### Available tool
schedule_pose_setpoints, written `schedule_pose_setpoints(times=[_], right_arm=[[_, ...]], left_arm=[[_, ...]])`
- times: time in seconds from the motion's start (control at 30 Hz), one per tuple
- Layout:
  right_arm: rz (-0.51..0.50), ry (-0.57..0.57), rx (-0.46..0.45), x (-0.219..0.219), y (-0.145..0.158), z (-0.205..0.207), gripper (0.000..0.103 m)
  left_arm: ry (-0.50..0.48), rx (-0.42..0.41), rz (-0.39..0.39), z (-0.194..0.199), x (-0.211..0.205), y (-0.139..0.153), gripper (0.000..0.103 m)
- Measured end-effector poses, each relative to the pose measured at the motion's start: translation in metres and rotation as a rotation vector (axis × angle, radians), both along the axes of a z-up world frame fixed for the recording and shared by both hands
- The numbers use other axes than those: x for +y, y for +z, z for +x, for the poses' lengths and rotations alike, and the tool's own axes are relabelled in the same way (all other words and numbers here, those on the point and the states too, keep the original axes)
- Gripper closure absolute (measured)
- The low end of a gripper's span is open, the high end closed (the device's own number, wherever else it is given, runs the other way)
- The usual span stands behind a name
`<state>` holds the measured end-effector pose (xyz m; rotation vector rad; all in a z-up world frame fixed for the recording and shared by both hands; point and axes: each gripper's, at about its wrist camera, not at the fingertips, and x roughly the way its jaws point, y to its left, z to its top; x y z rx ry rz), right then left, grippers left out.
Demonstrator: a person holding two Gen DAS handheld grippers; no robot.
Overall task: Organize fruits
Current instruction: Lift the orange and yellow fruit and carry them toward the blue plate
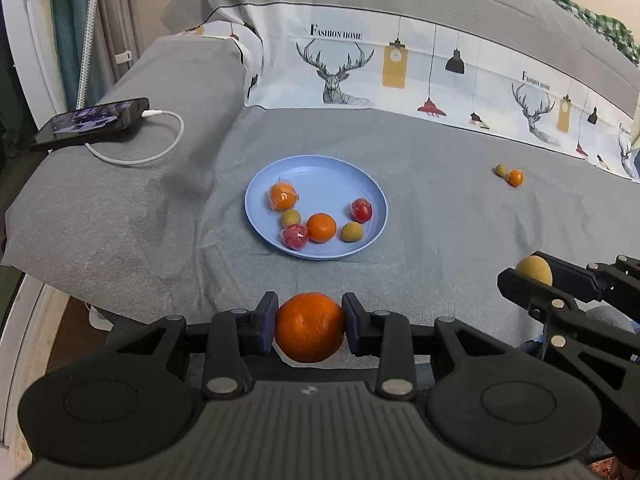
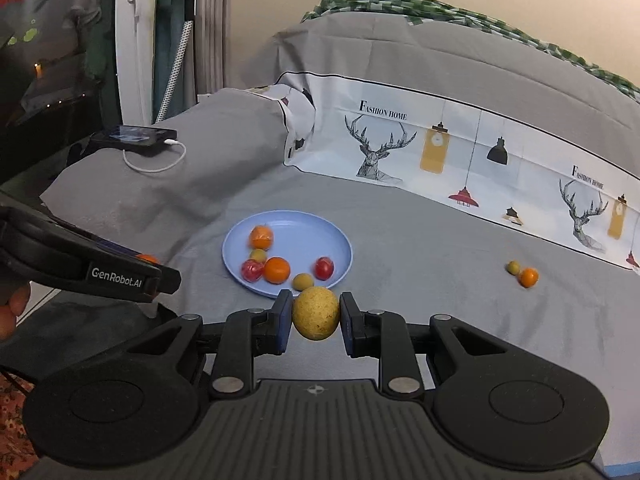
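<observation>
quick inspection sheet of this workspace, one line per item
surface: grey sheet over a bed, wrinkled
job's things: blue plate holding six fruits; two small fruits loose on the sheet to its right
clutter: phone on the raised fold at left
grippers: left gripper shut on an orange; right gripper shut on a yellow fruit; both short of the plate
cables: white cable plugged into the phone, looped on the sheet
surroundings: deer-print cloth behind, checked green fabric at the back

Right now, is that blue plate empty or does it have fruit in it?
Not empty: the blue plate holds six small fruits, orange, red and yellowish-green.
</observation>
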<state>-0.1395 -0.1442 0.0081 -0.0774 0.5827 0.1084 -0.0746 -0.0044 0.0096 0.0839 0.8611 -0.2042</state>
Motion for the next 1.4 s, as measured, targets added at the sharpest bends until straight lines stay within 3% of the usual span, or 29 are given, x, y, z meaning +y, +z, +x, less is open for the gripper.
schedule_pose_setpoints(times=[1.4], right_arm=[[-0.011,0.005,0.053,0.004,-0.008,0.008,0.077]], left_arm=[[0.027,0.034,-0.022,0.013,0.013,-0.014,0.065]])
